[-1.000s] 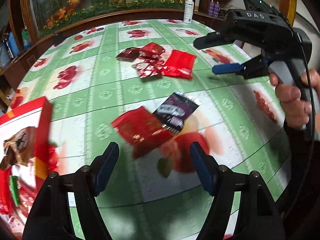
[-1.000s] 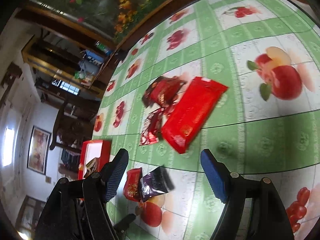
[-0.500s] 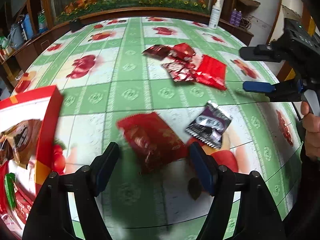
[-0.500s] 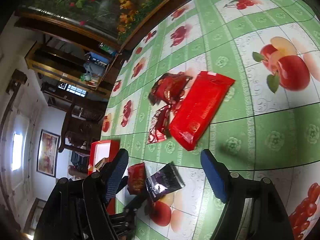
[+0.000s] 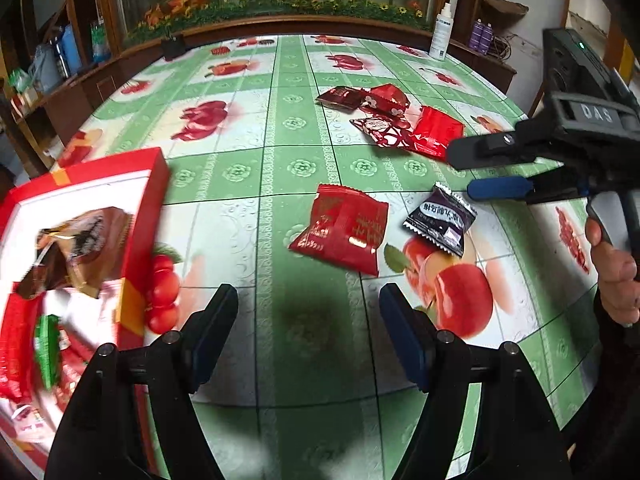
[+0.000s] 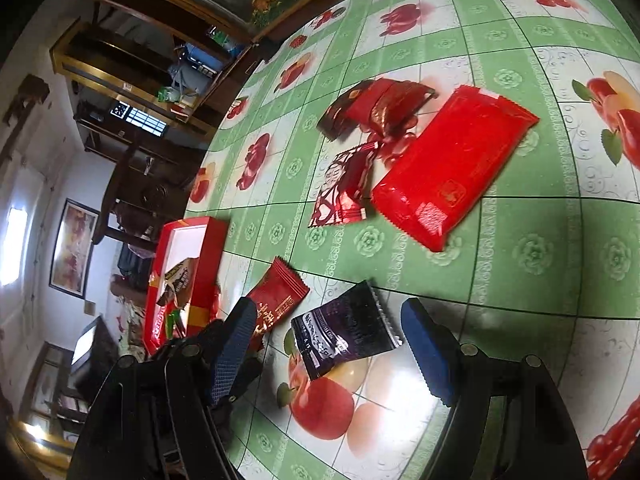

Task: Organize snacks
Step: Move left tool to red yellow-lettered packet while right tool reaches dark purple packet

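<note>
A red snack packet (image 5: 342, 227) and a dark purple packet (image 5: 440, 219) lie side by side on the green fruit-print tablecloth (image 5: 248, 168). My left gripper (image 5: 308, 332) is open and empty, just short of the red packet. My right gripper (image 6: 326, 340) is open and empty, hovering over the purple packet (image 6: 344, 332); it also shows in the left wrist view (image 5: 480, 168). A red open box (image 5: 80, 248) with several snacks inside sits at the left. A pile of red and dark wrappers (image 5: 384, 116) with a large red packet (image 6: 452, 164) lies farther back.
A white spray bottle (image 5: 441, 32) and purple bottles (image 5: 480, 34) stand at the table's far right edge. A wooden planter ledge with flowers (image 5: 280, 4) borders the back. Shelves with clutter (image 5: 52, 64) are at the left.
The left view has swung so the red and purple packets sit farther ahead of the left fingers. The right gripper has come down toward the purple packet. Both stay open.
</note>
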A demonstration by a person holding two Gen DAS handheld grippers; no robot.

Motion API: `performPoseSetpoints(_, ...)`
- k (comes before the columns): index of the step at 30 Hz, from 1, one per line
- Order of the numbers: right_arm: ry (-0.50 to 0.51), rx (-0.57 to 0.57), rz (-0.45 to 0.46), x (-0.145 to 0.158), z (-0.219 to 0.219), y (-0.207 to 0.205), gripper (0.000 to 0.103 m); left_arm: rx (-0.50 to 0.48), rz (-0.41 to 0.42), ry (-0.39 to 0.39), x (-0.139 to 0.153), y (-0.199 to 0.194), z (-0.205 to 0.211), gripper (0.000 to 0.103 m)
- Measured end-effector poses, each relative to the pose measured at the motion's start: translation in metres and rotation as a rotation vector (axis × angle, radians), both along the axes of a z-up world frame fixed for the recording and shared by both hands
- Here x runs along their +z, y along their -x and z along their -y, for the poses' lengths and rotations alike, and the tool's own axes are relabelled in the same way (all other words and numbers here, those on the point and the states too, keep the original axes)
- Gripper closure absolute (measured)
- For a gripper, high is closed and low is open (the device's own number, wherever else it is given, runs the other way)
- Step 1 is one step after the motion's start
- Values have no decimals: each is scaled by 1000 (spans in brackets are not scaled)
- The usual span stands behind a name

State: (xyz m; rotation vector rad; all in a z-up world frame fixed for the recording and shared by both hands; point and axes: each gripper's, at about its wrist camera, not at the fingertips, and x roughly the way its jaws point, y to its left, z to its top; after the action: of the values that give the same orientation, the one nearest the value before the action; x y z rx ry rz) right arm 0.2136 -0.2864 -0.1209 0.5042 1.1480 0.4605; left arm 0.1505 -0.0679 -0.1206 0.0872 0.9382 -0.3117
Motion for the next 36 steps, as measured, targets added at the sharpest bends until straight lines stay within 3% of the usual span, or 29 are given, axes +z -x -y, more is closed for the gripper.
performPoseSetpoints(9, 118, -7, 95, 0, -14, -6, 30, 2, -15, -6, 0, 2, 1, 30)
performPoseSetpoints(15, 260, 83, 128, -3, -34, -3, 57, 9, -9, -16, 5, 8, -1, 30)
performPoseSetpoints(17, 301, 134, 125, -2, -37, 2, 59, 12, -6, -18, 6, 10, -3, 30)
performPoseSetpoints(20, 328, 296, 119, 1, -43, 21, 58, 15, -4, -15, 8, 13, -6, 30)
performPoseSetpoints(22, 324, 305, 156, 10, -35, 30, 57, 18, -2, -18, 9, 13, -7, 30)
performPoseSetpoints(26, 322, 308, 187, 21, -20, 36, 35, 21, 0, -16, 9, 13, -10, 30)
performPoseSetpoints(30, 301, 387, 138, 17, -19, 46, 35, 25, -1, -14, 9, 14, -14, 30)
performPoseSetpoints(36, 398, 553, 232, 19, -42, 83, 35, 33, -15, -2, 5, 12, -21, 30)
